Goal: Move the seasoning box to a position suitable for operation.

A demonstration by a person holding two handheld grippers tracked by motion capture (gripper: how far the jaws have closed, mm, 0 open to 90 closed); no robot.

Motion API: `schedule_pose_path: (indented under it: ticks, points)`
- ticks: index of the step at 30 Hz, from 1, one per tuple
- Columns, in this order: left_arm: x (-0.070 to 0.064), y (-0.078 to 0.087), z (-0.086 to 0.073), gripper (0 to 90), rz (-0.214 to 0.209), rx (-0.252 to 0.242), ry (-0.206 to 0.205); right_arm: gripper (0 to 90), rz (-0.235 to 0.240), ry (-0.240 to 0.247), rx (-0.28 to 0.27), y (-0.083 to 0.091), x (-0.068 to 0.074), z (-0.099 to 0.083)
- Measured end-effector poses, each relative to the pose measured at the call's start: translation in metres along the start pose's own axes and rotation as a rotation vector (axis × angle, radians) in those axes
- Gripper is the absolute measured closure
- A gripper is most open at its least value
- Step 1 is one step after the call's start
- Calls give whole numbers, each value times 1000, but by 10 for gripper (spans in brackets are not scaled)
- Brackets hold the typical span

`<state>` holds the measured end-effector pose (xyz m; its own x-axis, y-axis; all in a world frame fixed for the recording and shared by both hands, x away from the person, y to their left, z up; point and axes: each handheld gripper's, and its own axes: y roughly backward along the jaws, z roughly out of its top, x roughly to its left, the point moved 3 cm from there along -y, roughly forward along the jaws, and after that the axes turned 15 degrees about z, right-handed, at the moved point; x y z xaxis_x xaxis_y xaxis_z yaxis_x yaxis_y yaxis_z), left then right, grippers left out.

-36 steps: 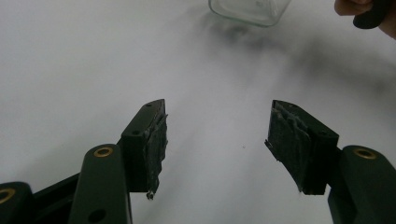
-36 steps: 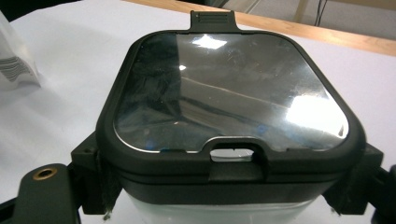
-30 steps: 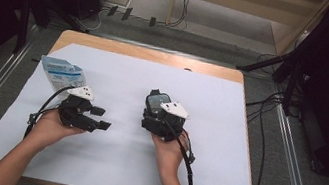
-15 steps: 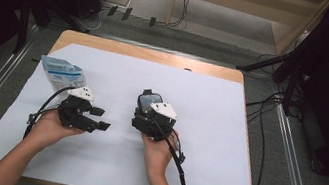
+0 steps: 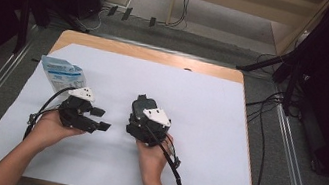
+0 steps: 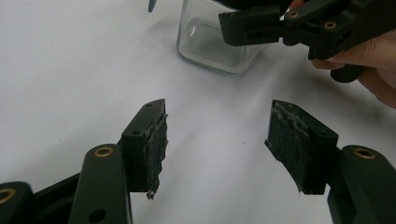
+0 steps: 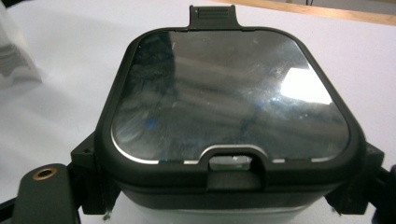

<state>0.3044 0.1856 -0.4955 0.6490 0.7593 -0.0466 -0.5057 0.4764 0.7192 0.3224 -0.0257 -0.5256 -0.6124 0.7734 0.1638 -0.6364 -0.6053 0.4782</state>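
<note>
Here the left gripper (image 6: 215,149) is sitting low over the white table cover (image 5: 220,112), its jaws spread wide with nothing between them. Just beyond it, the right gripper (image 5: 139,128) is clamping a square glass jar (image 6: 210,44) by its sides, just under the lid's rim. The jar is standing upright on the cover near the table's middle, its long axis vertical and its mouth facing up. A black-framed lid (image 7: 231,105) with a clear window is covering it, the hinge tab pointing away from the person and the small latch toward the right hand. Through the glass wall the jar is looking empty. Farther off at the left, a blue-and-white pouch (image 5: 62,73) is lying flat on the cover.
</note>
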Motion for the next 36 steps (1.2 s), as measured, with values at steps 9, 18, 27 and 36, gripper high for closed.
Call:
schedule_pose_path:
  ticks: [9,18,27,36]
  points:
    - [0,0,0,386,3,2,-2,148,28,-30,13,0,-1,-3]
    - [0,0,0,385,1,1,1,134,93,-35,1,15,-2,7]
    - [0,-1,0,386,2,4,-1,148,155,11,3,39,-1,24]
    - [5,0,4,390,-17,-6,75,206,228,45,9,72,-12,39]
